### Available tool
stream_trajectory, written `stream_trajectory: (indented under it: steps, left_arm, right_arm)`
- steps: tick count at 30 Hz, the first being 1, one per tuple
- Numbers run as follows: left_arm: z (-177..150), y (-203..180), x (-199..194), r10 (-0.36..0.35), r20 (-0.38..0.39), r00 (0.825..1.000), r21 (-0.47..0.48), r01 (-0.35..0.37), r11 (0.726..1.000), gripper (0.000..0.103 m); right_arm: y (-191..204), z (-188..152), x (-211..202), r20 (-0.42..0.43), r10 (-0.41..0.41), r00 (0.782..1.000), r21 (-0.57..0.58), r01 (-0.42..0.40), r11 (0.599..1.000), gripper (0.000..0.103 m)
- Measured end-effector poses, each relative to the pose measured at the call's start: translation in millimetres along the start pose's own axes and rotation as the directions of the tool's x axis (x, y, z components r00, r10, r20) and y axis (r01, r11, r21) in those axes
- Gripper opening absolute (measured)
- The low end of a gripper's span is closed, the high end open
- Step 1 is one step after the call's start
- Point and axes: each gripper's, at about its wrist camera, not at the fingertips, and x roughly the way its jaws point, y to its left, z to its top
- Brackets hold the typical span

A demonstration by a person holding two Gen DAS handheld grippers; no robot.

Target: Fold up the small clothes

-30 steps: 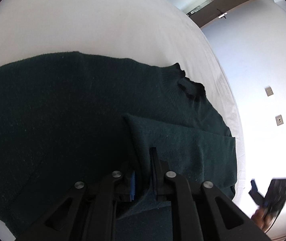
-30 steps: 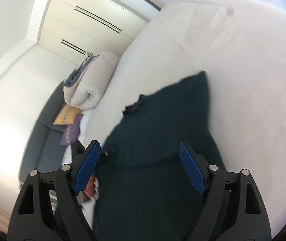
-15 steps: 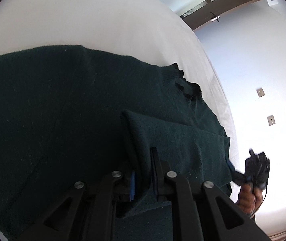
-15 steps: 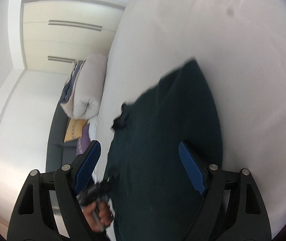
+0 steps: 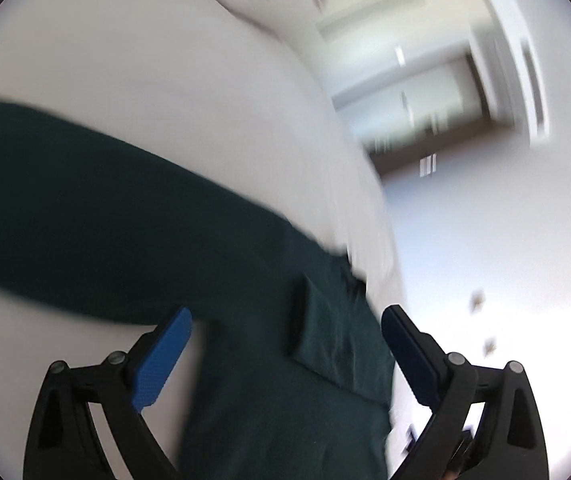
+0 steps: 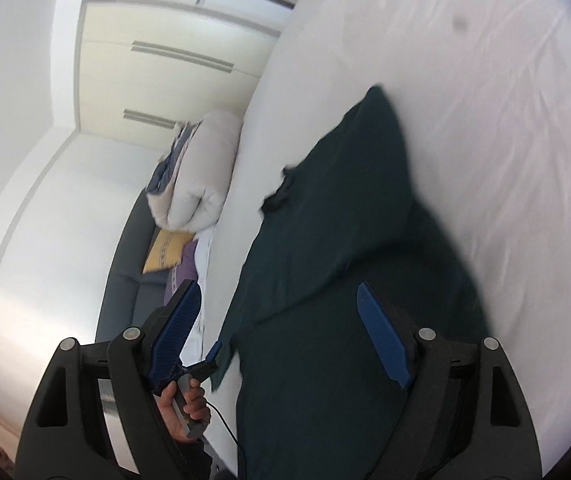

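Note:
A dark green knit sweater (image 5: 133, 216) lies on a white bed (image 5: 145, 64). One sleeve (image 5: 337, 340) is folded over its body. My left gripper (image 5: 285, 352) is open and empty just above the sweater; the view is blurred by motion. In the right wrist view the sweater (image 6: 337, 240) lies flat with its collar (image 6: 281, 192) toward the bed's far edge. My right gripper (image 6: 285, 340) is open and empty above the sweater's near part. The left gripper (image 6: 205, 364) also shows there, held by a hand at the bed's left edge.
A rolled white duvet (image 6: 201, 176) lies beyond the bed on a dark sofa with a yellow cushion (image 6: 165, 250) and a purple cushion (image 6: 183, 268). Cream wardrobe doors (image 6: 165, 72) stand behind. The white bed sheet (image 6: 505, 120) stretches to the right.
My left gripper has let go of the folded sleeve, opened wide and pulled back, swinging its view. My right gripper stays open and has shifted slightly over the sweater.

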Motion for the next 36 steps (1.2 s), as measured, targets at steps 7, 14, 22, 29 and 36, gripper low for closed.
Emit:
stream_trajectory:
  steps: [7,14,22,29,36]
  left_arm:
    - [11.1,139.6,-127.5,0.065,0.283,0.957,-0.384,0.051,0.922,0.097]
    - [23.9,183.8,-136.4,0.099,0.372,0.923,-0.524,0.121,0.843,0.092]
    - [57.4,195.5,-123.4,0.167,0.418,0.893,-0.583,0.123,0.803,0.082]
    - [57.8,212.0,-118.4,0.184,0.39,0.902,-0.609,0.104,0.786,0.007]
    - [75.3,53.0,-59.4,0.225,0.282,0.933,-0.06,-0.217,0.974,0.006]
  right_arm:
    - [48.5,-65.7,15.1,-0.079,-0.001,0.997,-0.046,-0.003,0.999,0.081]
    - [92.1,-113.7,48.1,-0.164,-0.03,0.986,-0.078,0.017,0.997,0.081]
    - [129.6,-149.9,67.1,-0.185,-0.028,0.982,-0.125,0.004,0.992,0.081]
    - [137.2,-168.1,73.8,-0.178,-0.024,0.984,-0.133,0.0,0.991,0.081]
    - [121.6,-161.4,90.6,-0.166,-0.03,0.986,-0.111,0.012,0.994,0.081]
